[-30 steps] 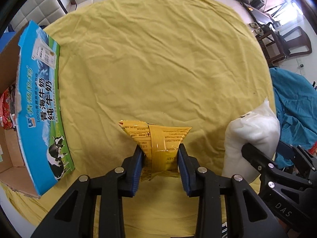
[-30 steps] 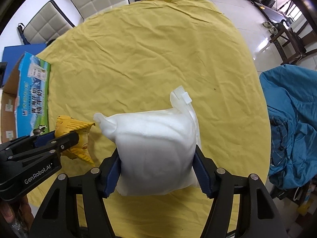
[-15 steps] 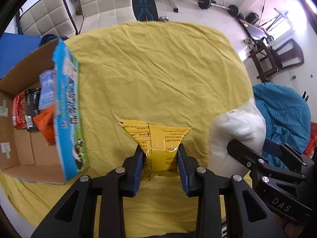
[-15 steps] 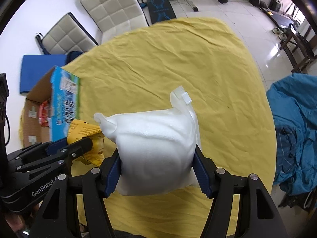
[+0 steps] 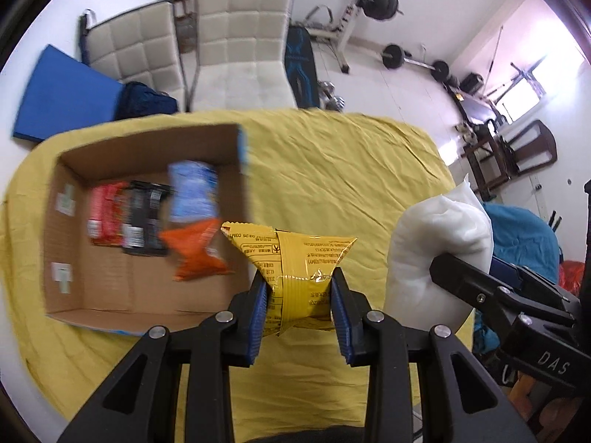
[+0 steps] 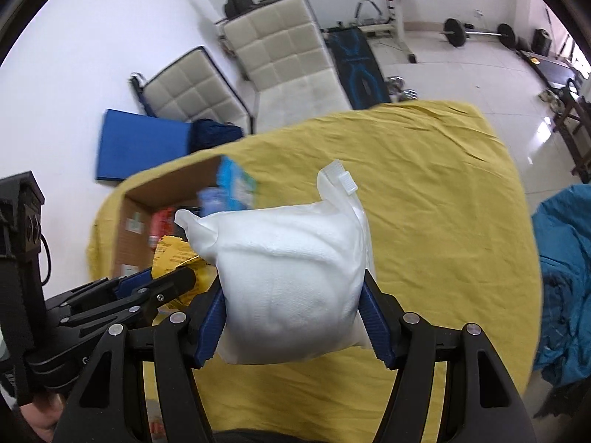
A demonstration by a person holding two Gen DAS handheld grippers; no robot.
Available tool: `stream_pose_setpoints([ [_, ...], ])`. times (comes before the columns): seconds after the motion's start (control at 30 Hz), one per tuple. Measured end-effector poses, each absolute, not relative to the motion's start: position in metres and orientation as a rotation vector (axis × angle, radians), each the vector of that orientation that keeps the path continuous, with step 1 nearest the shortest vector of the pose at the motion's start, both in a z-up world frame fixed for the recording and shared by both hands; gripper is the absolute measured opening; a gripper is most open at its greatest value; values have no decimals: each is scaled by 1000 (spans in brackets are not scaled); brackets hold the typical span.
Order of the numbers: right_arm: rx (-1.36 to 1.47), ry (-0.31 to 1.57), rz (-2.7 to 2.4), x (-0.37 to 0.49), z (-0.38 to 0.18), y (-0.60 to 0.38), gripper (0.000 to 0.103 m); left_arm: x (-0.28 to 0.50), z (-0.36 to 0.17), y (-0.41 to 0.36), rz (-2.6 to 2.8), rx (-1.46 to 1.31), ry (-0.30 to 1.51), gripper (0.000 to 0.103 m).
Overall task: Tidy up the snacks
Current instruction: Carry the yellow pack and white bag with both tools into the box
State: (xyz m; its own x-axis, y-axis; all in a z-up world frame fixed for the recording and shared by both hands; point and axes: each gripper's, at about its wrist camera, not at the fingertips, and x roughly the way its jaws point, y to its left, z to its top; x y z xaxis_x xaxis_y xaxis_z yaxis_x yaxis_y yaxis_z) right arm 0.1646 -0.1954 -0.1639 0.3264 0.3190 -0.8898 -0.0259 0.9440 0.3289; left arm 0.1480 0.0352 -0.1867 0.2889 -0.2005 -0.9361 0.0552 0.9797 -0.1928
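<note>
**Yellow packet and white bag held above the cloth, box at ten o'clock**

Yellow foil fills the left gripper (image 5: pixel 300 297): its two blue pads are closed on the lower half of the yellow packet (image 5: pixel 295 258), one pad on each side, and the packet's printed top flares out above the fingertips toward twelve o'clock. The packet hangs clear of the yellow cloth (image 5: pixel 351 170), just beside the near right corner of the box (image 5: pixel 144 147).

The box, open cardboard with a blue printed outer face, sits on the cloth at about ten o'clock from the left gripper. Inside it lie an orange packet (image 5: pixel 195 254), a light blue packet (image 5: pixel 192 192), a black packet (image 5: pixel 146 229) and a red packet (image 5: pixel 103 217), all blurred; the orange one is nearest the yellow packet.

At three o'clock in the left view the white bag (image 5: pixel 436 254) bulges out of the other tool's jaws. In the right view the right gripper (image 6: pixel 295 317) is clamped on that white bag (image 6: pixel 291 273), a pad pressed into each flank, the bag's sealed strip rising toward one o'clock. The left tool with the yellow packet (image 6: pixel 173 258) shows at nine o'clock there, and the box (image 6: pixel 147 217) beyond it at ten to eleven o'clock.

Two padded chairs (image 5: pixel 236 44) stand past the table at twelve o'clock, and a blue cloth (image 6: pixel 565 288) lies heaped at three o'clock.
</note>
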Motion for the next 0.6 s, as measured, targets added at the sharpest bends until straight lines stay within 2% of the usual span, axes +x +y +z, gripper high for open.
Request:
stream_pose_setpoints([
  [0.3,249,1211,330,173,-149,-66,68,146,-186,158,-62,-164,1261,29],
  [0.6,210,1319,357,188,-209,43,68,160,-242,245,8,-245,1368,29],
])
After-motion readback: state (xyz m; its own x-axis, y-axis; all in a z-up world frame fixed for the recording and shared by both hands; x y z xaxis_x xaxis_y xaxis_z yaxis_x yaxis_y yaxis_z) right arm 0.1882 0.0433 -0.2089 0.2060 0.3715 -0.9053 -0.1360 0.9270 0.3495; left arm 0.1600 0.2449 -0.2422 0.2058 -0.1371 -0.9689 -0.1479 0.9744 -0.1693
